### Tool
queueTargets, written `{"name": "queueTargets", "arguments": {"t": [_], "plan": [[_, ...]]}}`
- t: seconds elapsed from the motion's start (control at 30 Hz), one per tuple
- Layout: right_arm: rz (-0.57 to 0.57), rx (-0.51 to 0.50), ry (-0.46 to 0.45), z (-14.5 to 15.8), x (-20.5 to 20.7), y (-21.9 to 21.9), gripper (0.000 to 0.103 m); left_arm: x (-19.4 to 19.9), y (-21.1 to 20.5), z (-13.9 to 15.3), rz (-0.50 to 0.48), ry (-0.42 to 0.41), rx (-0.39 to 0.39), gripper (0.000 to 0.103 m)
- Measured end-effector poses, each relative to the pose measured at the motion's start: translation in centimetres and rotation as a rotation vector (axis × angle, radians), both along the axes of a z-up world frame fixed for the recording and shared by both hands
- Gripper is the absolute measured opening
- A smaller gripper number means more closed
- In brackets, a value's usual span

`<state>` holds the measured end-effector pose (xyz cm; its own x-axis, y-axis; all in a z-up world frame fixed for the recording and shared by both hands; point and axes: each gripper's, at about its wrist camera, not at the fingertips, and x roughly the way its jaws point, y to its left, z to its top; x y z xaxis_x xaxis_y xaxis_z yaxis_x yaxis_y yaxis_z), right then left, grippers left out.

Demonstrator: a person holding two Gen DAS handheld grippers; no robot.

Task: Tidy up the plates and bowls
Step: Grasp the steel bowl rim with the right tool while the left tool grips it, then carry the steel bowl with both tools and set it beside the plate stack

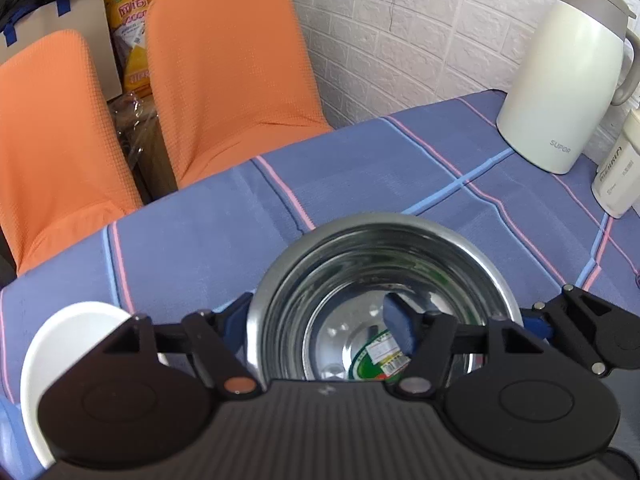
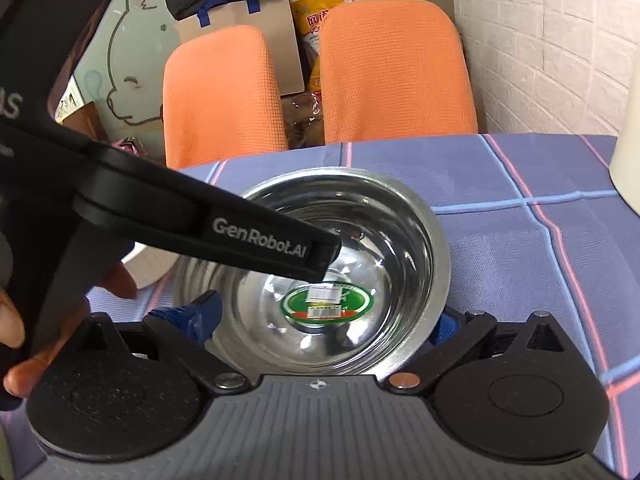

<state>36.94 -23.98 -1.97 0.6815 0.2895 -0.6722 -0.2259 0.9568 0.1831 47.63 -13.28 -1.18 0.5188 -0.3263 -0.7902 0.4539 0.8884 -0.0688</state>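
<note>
A steel bowl [image 1: 380,248] [image 2: 400,216] with a green sticker inside stands on the blue checked cloth. My left gripper [image 1: 318,316] is open and straddles its left wall. One blue finger [image 1: 236,314] is outside the rim and the other finger [image 1: 400,320] [image 2: 320,256] reaches into the bowl. My right gripper [image 2: 320,320] is wide open at the bowl's near side, its left finger [image 2: 192,312] at the left rim and its right finger [image 2: 444,326] just outside the right rim. A white bowl [image 1: 68,344] [image 2: 148,268] sits just left of the steel one.
A white thermos jug [image 1: 560,80] and a small white container [image 1: 616,176] stand at the table's far right by the brick wall. Two orange chairs [image 1: 224,72] [image 2: 396,72] face the far table edge. A hand [image 2: 12,320] holds the left gripper.
</note>
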Motion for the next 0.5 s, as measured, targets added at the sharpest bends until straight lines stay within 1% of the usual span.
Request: {"name": "queueTargets", "arguments": {"t": [0.1,0.23,0.4,0.5], "plan": [[-0.009,-0.003,0.004,0.3,-0.5,0.0,0.090,-0.1,0.6,-0.4,0.001,0.047,-0.032,0.066],[-0.025,-0.035,0.012,0.4,-1.3,0.3,0.090,-1.4,0.1,-0.1,-0.021,0.049,-0.035,0.066],[-0.042,-0.011,0.019,0.9,-3.5,-0.1,0.090,-3.5,0.2,0.5,-0.030,0.064,-0.056,0.066],[-0.037,0.001,0.030,1.0,-5.8,-0.1,0.090,-5.8,0.5,0.9,-0.025,0.064,-0.053,0.066]]}}
